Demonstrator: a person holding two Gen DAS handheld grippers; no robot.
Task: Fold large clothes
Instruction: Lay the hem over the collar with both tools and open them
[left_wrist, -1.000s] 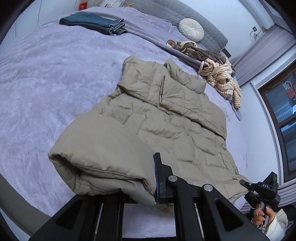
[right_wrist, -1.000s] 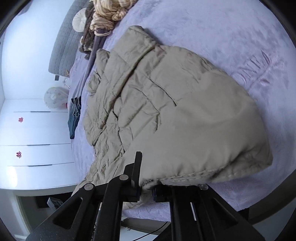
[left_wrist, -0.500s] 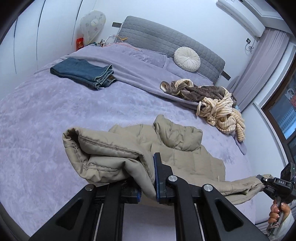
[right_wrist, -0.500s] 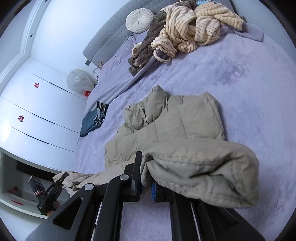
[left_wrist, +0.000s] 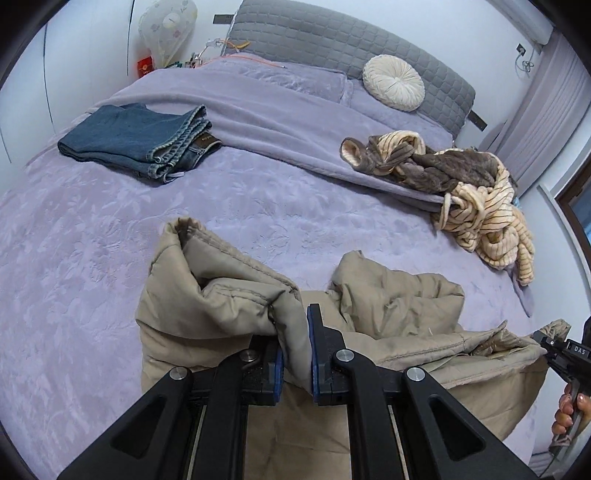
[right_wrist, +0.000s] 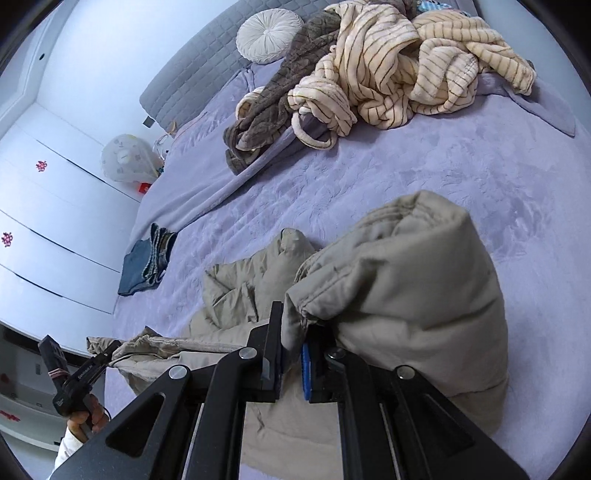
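Left gripper (left_wrist: 295, 347) and right gripper (right_wrist: 291, 354) each pinching one end of tan puffer jacket (left_wrist: 399, 306), stretched lengthwise between them over purple bed (left_wrist: 92, 240).

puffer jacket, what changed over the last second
Both grippers, left and right, stayed shut on the beige puffer jacket and dragged it back toward the near edge of the bed; it went from spread flat to bunched. The folded jeans, round cushion and striped robe pile stayed put.
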